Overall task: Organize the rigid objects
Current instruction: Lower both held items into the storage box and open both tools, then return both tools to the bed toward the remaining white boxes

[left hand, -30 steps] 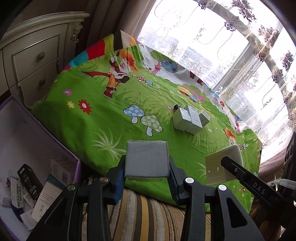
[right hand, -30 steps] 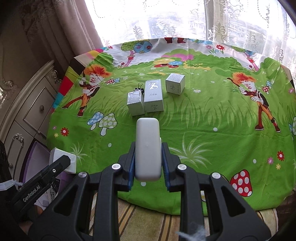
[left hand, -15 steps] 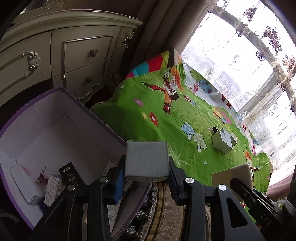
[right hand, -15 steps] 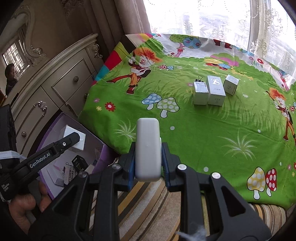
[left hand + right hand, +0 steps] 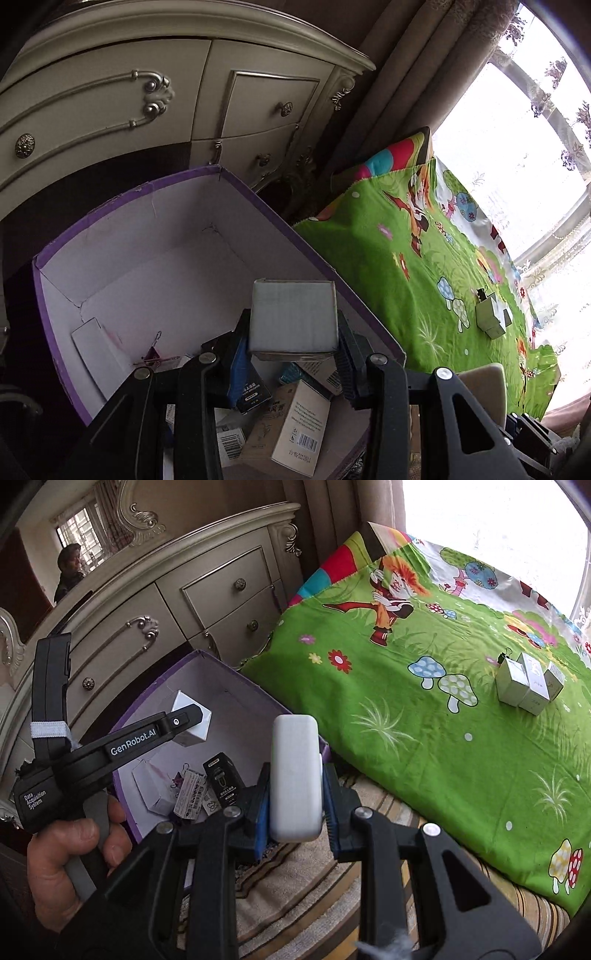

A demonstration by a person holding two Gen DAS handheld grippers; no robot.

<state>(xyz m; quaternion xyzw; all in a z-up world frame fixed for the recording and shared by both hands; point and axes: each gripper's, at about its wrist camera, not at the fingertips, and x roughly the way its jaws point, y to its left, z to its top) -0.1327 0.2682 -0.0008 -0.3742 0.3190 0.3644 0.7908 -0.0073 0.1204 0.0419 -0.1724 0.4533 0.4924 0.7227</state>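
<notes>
Hovering over the purple bin [image 5: 236, 184], the left gripper [image 5: 293, 354] clamps a white box [image 5: 293, 314]; the right gripper [image 5: 295, 808], pinching a white case [image 5: 295, 775], sits beside the bin's near wall.

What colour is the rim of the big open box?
Purple; the box rim shows best in the left wrist view.

We saw the far half of the purple box [image 5: 110, 206] floor was bare, so room to get in there. The near corner was jammed with small cartons [image 5: 291, 424] and a binder clip [image 5: 153, 354]. The dresser [image 5: 110, 110] crowded the box's far side, the bed [image 5: 424, 738] its right.
</notes>
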